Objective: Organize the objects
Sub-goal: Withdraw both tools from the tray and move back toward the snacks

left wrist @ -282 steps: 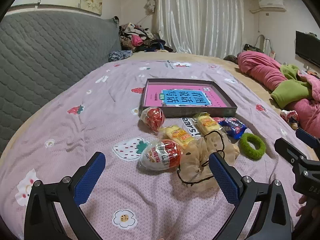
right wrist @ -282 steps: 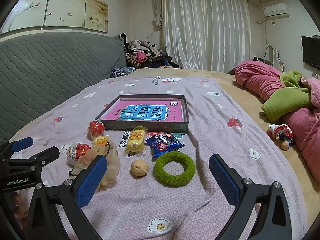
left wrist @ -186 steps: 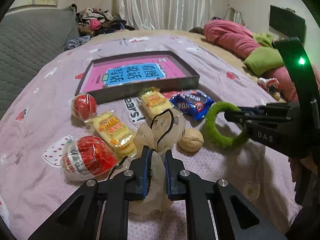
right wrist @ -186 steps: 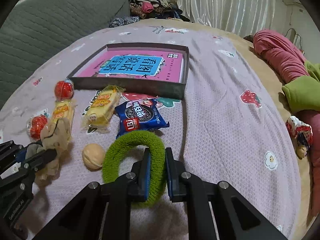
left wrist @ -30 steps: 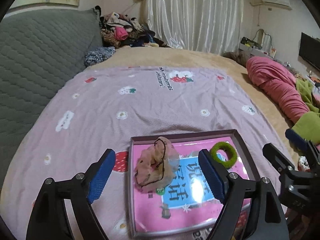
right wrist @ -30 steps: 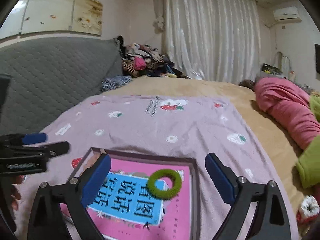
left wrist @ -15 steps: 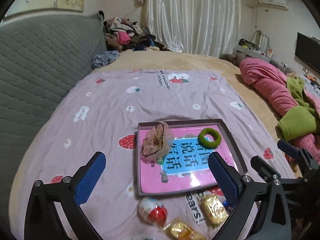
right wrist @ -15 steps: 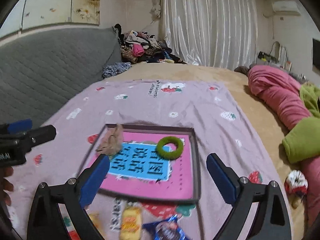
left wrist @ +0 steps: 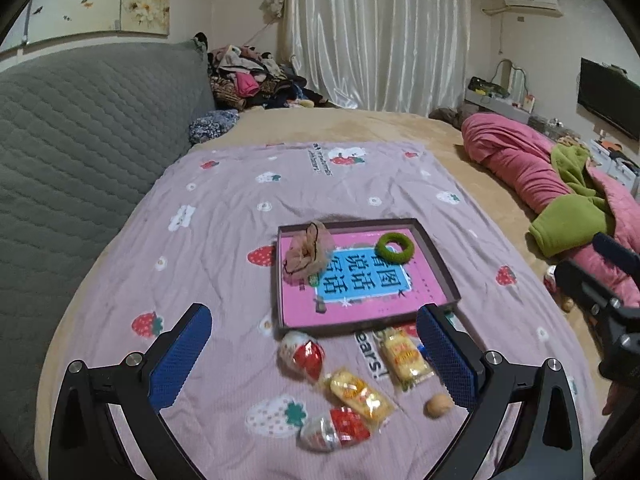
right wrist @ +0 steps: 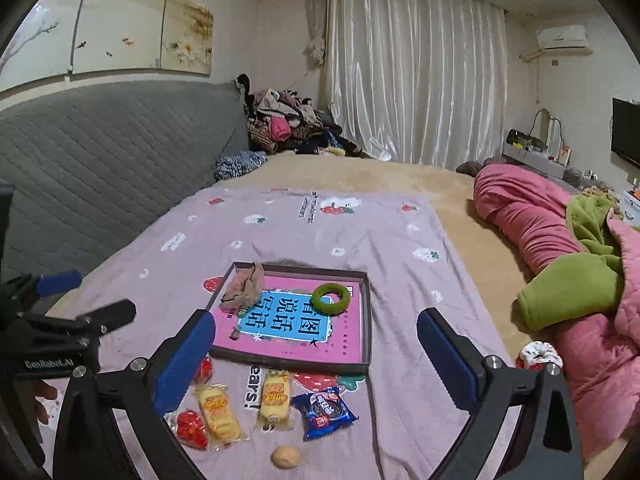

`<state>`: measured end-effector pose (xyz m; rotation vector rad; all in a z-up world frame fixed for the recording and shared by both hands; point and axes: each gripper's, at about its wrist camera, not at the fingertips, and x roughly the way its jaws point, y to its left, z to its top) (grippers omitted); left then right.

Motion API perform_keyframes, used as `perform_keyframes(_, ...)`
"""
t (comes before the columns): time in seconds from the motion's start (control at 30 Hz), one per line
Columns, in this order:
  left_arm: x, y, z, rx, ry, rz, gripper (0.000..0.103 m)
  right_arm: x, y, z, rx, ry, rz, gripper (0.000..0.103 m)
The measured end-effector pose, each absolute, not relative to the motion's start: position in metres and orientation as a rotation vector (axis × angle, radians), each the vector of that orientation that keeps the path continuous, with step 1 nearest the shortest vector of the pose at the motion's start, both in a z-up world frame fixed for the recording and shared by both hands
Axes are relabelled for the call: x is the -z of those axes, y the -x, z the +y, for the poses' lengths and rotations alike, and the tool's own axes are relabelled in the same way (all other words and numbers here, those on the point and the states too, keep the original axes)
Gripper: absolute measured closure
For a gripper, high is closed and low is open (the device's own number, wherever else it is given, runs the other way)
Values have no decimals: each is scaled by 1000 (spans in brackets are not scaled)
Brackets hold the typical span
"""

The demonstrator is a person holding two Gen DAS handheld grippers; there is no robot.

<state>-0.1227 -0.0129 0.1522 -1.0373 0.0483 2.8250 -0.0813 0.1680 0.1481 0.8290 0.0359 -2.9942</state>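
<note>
Inside the shallow box (left wrist: pixel 436 264) lie the beige scrunchie (left wrist: pixel 308 254) (far left corner) and the green hair ring (left wrist: pixel 394 249). Snack packets (right wrist: pixel 216 414) and a walnut (right wrist: pixel 285 457) wait outside on the blanket (left wrist: pixel 224 216). My left gripper (left wrist: pixel 316 356) gapes empty; my right gripper (right wrist: pixel 316 344) is opening, nothing between.

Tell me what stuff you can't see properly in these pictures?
- Blue cookie pack: left wrist view, hidden behind that gripper's right finger.
- Upper red egg: right wrist view, mostly behind that gripper's left finger.
- Small print on the tray: too tiny to read.
</note>
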Motion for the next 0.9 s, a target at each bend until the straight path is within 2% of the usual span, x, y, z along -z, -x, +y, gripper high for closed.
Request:
perform_keyframes(0.53, -160, 66, -10, -2831, 1011, 104, 1, -159, 31, 168, 2970, -838, -14, 1)
perform_keyframes(0.9, -132, 40, -9, -2804, 1056, 98, 1, -141, 11, 162, 2975, -892, 93, 1)
